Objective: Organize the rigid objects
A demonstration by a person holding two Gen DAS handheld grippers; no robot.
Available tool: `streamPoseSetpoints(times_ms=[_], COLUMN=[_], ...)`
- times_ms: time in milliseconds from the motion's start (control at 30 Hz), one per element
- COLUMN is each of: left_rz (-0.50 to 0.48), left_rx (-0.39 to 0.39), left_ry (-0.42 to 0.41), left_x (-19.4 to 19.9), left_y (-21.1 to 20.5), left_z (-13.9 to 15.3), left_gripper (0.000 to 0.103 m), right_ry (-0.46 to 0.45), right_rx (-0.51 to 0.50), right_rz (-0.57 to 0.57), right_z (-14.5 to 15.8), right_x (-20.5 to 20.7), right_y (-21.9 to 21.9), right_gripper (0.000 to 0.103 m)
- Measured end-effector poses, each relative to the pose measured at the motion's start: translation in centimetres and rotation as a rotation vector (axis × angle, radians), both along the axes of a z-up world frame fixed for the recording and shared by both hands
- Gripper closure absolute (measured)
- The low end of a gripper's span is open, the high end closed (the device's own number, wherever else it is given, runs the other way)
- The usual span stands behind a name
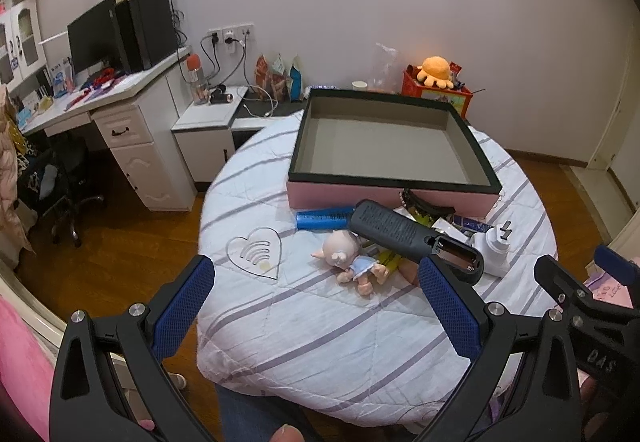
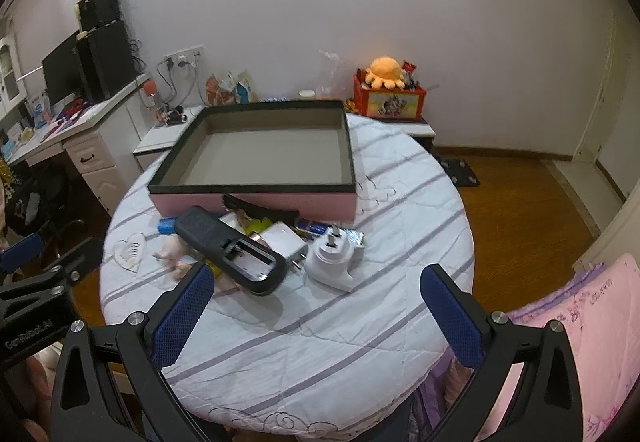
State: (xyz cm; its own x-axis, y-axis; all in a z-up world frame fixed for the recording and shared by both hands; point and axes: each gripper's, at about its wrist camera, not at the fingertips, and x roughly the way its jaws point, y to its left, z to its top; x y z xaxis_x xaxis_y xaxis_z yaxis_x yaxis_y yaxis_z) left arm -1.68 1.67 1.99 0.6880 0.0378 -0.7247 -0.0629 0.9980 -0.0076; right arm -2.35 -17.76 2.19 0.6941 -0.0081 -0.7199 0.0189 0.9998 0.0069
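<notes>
Both grippers hang over the near edge of a round table [image 1: 320, 342] covered in a white cloth with grey stripes. The left gripper [image 1: 316, 306] has its blue-padded fingers [image 1: 184, 306] spread wide with nothing between them; in the left wrist view they frame the lower middle of the picture. The right gripper [image 2: 318, 316] is likewise spread wide and holds nothing, its fingers in the lower part of the right wrist view.

Up in the centre of both views sits a big shallow box [image 1: 384, 146], pink outside, dark rim, grey inside, with nothing in it. Right in front of its near wall lies the clutter. A dark remote control [image 1: 404, 234] lies face down on top of the heap, its battery bay uncovered, the near end pointing toward the lower right of the left wrist frame. Under its far end is a blue tube [image 1: 324, 220], lying along the box wall. Just beside the remote, lower centre of the left view, a small pig doll [image 1: 352, 260] in a blue outfit lies on the cloth. Left of the doll, a clear heart-shaped plate [image 1: 256, 252] lies flat. On the right side of the heap stands a white plug adapter [image 2: 334, 258], prongs up, with a white charger block [image 2: 282, 240] between it and the remote. A black hair clip [image 1: 424, 204] leans against the pink wall.
</notes>
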Motion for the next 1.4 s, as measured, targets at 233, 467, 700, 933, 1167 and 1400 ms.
streamPoseSetpoints(times_ms=[233, 467, 700, 933, 1167, 1400], left_rz=[0.004, 0.008, 0.008, -0.006, -0.007, 0.0], left_rx=[0.001, 0.018, 0.019, 0.011, 0.009, 0.004], left_ry=[0.049, 0.07, 0.104, 0.114, 0.111, 0.094], left_x=[2.9, 5.9, 8.5, 9.4, 9.4, 8.9], left_y=[-0.5, -1.1, -1.3, -1.5, -1.4, -1.1], left_z=[-3.0, -4.7, -6.2, -6.7, -6.6, -6.1], left_gripper=[0.0, 0.0, 0.0, 0.0, 0.0, 0.0], right_ry=[0.089, 0.161, 0.213, 0.26, 0.248, 0.216], right_rx=[0.027, 0.058, 0.083, 0.116, 0.129, 0.14], right_rz=[-0.058, -0.062, -0.064, -0.051, -0.039, -0.024], right_z=[-3.3, -6.5, -8.5, -10.3, -10.4, -9.2], right_x=[3.0, 7.0, 9.6, 10.6, 10.5, 9.8], right_y=[-2.7, -3.9, -4.2, -3.6, -3.5, -3.2], right_gripper=[0.0, 0.0, 0.009, 0.026, 0.036, 0.036])
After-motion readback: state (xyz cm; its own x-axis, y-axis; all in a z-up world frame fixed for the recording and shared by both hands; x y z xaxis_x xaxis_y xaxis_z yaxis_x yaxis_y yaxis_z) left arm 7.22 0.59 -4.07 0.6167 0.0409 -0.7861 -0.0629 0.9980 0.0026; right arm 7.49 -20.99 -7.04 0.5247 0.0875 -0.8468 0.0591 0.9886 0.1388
